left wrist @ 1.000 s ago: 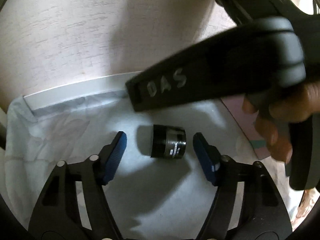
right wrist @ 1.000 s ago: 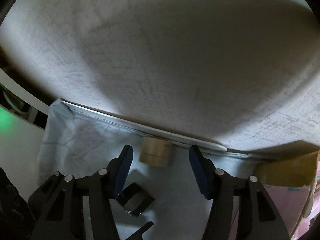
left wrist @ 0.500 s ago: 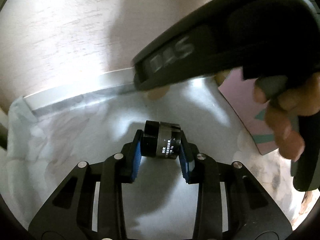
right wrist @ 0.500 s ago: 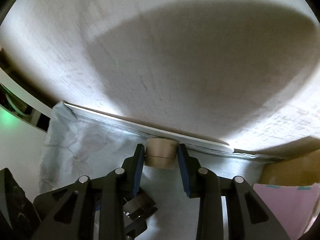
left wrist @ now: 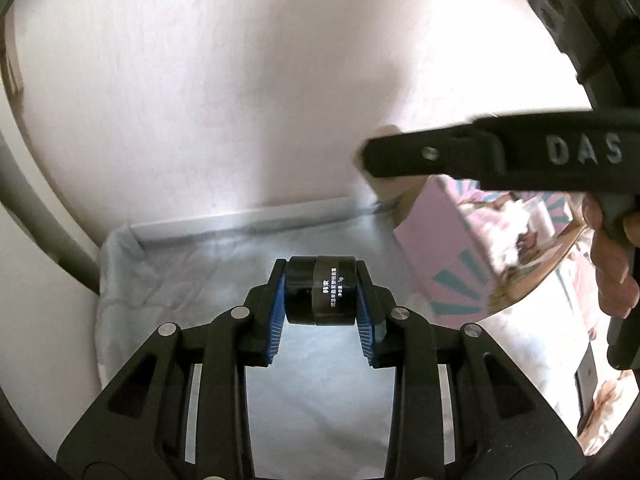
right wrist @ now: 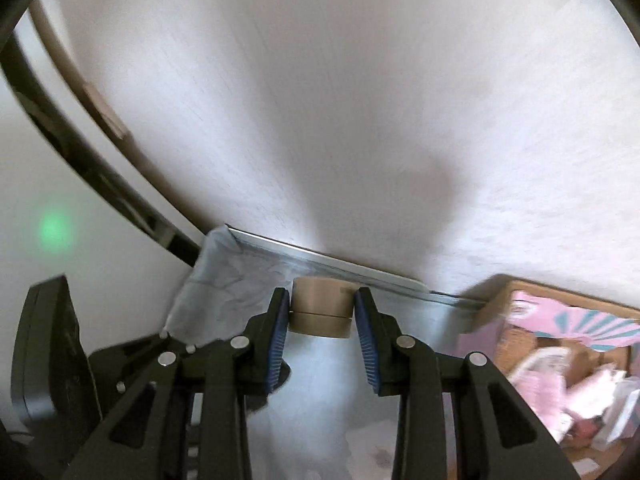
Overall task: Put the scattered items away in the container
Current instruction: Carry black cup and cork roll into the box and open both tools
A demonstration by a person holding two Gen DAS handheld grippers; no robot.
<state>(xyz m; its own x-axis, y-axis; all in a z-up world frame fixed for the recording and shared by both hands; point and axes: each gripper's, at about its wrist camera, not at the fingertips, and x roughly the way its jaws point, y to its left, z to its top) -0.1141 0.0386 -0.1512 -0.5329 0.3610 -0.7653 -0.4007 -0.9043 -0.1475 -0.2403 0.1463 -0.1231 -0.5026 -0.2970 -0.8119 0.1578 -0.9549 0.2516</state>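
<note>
My left gripper [left wrist: 321, 280] is shut on a small black jar [left wrist: 321, 290] with white lettering, and holds it above the pale blue cloth [left wrist: 200, 264]. A small tan jar [right wrist: 321, 307] sits between the blue pads of my right gripper [right wrist: 321, 304], which is shut on it, also raised off the cloth. In the left wrist view the right gripper's black body [left wrist: 500, 156] crosses the upper right, with a hand [left wrist: 612, 268] on its handle. At the right stands a cardboard box [right wrist: 560, 336] with pink packages inside.
A pale wall [right wrist: 320, 100] rises behind the cloth, with a silver strip [right wrist: 332, 262] along its foot. The pink box flap [left wrist: 444, 248] leans at the cloth's right edge. A dark curved bar [right wrist: 88, 176] runs down the left. The left gripper's body [right wrist: 48, 352] shows at lower left.
Both grippers closed on their jars, the left on the black one and the right on the tan one, then lifted them off the cloth. The box came into view at the right.
</note>
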